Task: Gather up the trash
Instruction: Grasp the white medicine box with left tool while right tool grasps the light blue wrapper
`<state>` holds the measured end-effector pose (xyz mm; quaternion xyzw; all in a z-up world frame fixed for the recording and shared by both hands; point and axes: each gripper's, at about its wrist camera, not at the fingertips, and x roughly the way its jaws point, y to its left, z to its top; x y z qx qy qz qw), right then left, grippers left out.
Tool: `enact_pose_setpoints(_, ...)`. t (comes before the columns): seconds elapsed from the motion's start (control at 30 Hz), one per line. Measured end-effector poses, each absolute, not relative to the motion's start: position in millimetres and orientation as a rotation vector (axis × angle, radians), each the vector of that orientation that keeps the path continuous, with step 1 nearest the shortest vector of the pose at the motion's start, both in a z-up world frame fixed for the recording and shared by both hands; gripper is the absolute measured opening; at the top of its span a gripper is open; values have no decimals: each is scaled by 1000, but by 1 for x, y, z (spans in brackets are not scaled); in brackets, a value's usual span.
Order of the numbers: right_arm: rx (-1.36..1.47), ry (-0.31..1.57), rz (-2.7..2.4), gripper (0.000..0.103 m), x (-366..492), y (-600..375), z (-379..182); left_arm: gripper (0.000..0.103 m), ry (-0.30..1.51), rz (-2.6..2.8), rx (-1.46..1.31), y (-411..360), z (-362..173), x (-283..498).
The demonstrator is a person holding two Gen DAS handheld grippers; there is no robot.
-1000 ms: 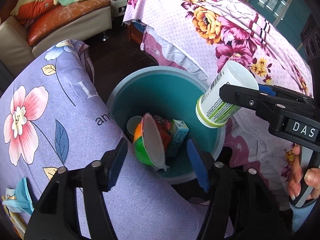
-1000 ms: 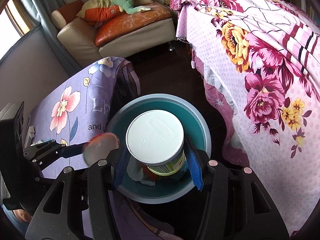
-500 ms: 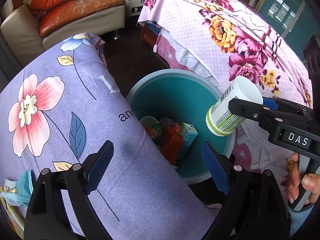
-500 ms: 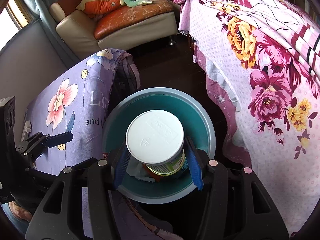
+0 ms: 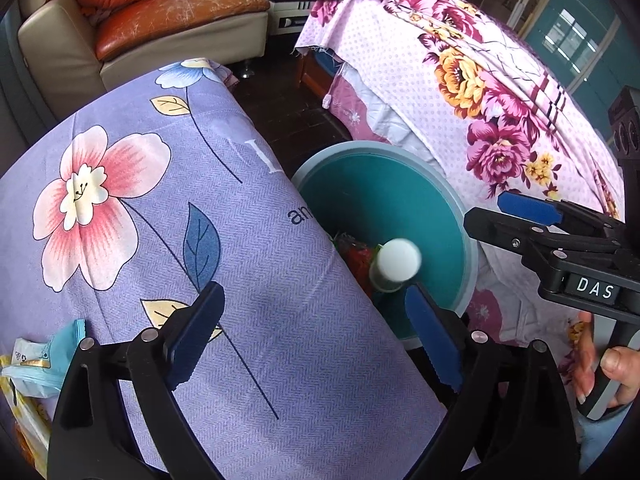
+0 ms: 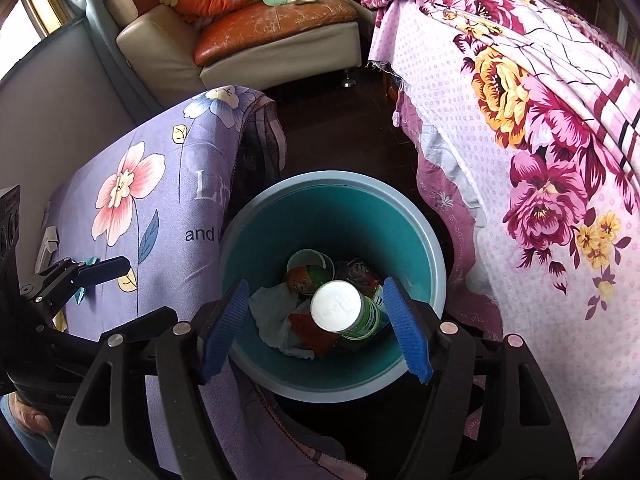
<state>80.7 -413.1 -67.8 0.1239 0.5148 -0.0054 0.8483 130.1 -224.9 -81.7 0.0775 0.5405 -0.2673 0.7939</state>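
A teal trash bin (image 6: pixel 434 264) stands on the floor between a purple-covered surface and a bed. A white and green cylindrical container (image 6: pixel 346 312) lies inside the bin on other trash; it also shows in the left wrist view (image 5: pixel 394 266). Under it are a crumpled tissue (image 6: pixel 272 308), an orange-green cup (image 6: pixel 306 278) and red wrappers. My right gripper (image 6: pixel 316 324) is open and empty above the bin. My left gripper (image 5: pixel 312 328) is open and empty over the purple cloth (image 5: pixel 160 220), left of the bin (image 5: pixel 460 216).
A blue and yellow snack packet (image 5: pixel 32 364) lies on the purple cloth at the lower left. The bed with a pink floral cover (image 6: pixel 540 140) is to the right. A sofa with orange cushions (image 6: pixel 256 28) stands at the back. Dark floor lies between them.
My right gripper opened and the white container dropped into the bin. My left gripper, emptied of its cup a second ago, has drawn back left over the purple cloth.
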Motion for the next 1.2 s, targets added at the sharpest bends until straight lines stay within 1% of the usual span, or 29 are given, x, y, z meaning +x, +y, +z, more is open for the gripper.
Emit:
enact_pose_setpoints(0.03,257,1086,-8,71,81,-411,-66,92,1162,-572,161,-221,-81,130)
enact_pose_setpoints(0.23,224,1090,17,76,80,-390,-54,93,1154,-546,140,-194,-74,125)
enact_pose_setpoints(0.43,167,1107,70,77,85,-355,-44,93,1148,-492,95,-149,-67,123)
enact_pose_setpoints(0.9,-67,1158,297,80,107,-218,-25,93,1129,-324,25,-9,-50,120)
enact_pose_setpoints(1.2,-251,1203,464,80,128,-125,-34,93,1125,-216,-16,90,-51,116)
